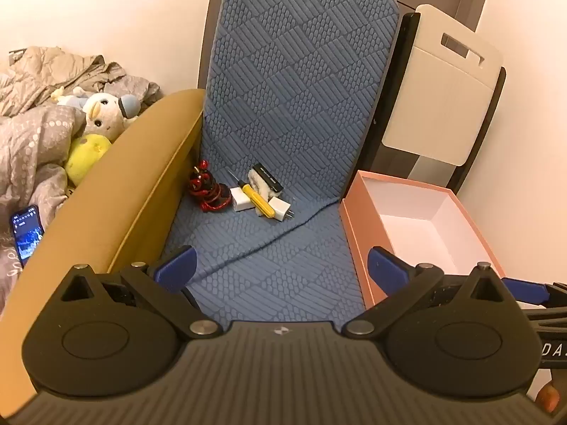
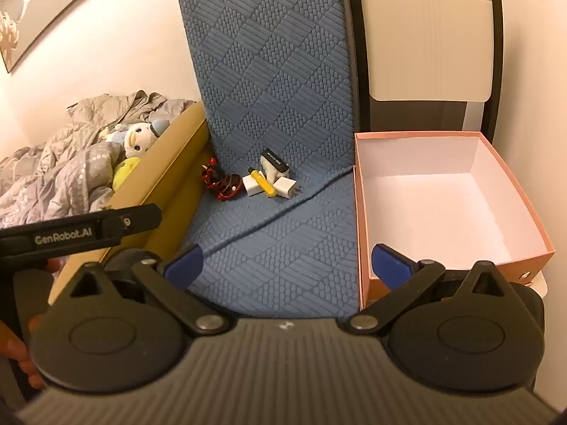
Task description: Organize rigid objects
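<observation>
Blue chair mat [image 1: 283,106] carrying yellow screwdriver [image 1: 257,200] and chargers left of empty pink box [image 1: 358,226]; nothing boxed; left tongs [image 1: 280,265] and right tongs [image 2: 287,260] hanging wide open, gripping nothing

Quilted cloth mat [image 1: 283,106]; matt card box [image 2: 439,191]; glossy plastic screwdriver [image 1: 260,202].

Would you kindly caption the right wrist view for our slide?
Open right tool faces small items, including a yellow screwdriver, on a blue cushion beside an empty pink box.
</observation>
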Demonstrator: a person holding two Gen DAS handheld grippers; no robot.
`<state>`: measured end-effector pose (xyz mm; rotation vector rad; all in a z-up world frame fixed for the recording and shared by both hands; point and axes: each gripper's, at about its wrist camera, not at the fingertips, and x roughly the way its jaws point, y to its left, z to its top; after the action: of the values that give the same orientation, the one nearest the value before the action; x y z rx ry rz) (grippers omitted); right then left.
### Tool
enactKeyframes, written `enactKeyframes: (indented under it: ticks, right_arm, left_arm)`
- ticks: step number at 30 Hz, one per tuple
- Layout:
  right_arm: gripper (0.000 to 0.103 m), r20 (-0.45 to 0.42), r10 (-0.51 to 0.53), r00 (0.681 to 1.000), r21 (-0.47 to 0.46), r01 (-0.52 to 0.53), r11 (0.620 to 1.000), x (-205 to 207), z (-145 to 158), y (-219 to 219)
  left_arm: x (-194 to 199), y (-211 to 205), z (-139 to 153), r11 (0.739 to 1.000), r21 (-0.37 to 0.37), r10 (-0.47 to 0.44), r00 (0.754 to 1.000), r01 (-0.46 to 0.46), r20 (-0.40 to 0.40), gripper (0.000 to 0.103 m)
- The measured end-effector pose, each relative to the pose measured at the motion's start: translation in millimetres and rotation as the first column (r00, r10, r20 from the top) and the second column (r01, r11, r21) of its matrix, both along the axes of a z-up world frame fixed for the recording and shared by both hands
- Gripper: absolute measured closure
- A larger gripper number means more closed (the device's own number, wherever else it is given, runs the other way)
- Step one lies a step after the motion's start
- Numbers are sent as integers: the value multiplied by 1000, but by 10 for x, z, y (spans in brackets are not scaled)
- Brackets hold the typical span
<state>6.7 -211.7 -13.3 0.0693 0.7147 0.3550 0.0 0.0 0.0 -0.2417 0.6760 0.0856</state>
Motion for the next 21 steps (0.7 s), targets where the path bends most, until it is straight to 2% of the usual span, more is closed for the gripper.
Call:
enactKeyframes:
  ticks: [2, 5, 9, 14, 21]
  right_arm:
    - [0, 15, -3, 1000, 0, 3, 1000, 6, 12, -19]
    - [0, 28, -6, 1000, 2, 6, 1000, 6, 40, -39]
    - [0, 33, 3, 999, -10, -3, 1000, -12, 13, 9]
    - [0, 12, 31, 999, -1, -31, 1000, -10, 3, -1]
    - [0, 14, 40, 999, -4, -40, 999, -46, 10, -14]
  left_arm:
    - [-8, 3, -2, 1000, -5, 2, 1000, -2, 23, 0]
    - [-24, 24, -18, 1000, -22, 11, 1000, -11, 15, 0]
    - [-198, 201, 51, 999, -41, 35, 999, -34, 37, 0]
    - [-202, 83, 36, 997, -16, 75, 997, -74, 5, 0]
    - [-178, 35, 40, 997, -18, 70, 997, -70, -18, 0]
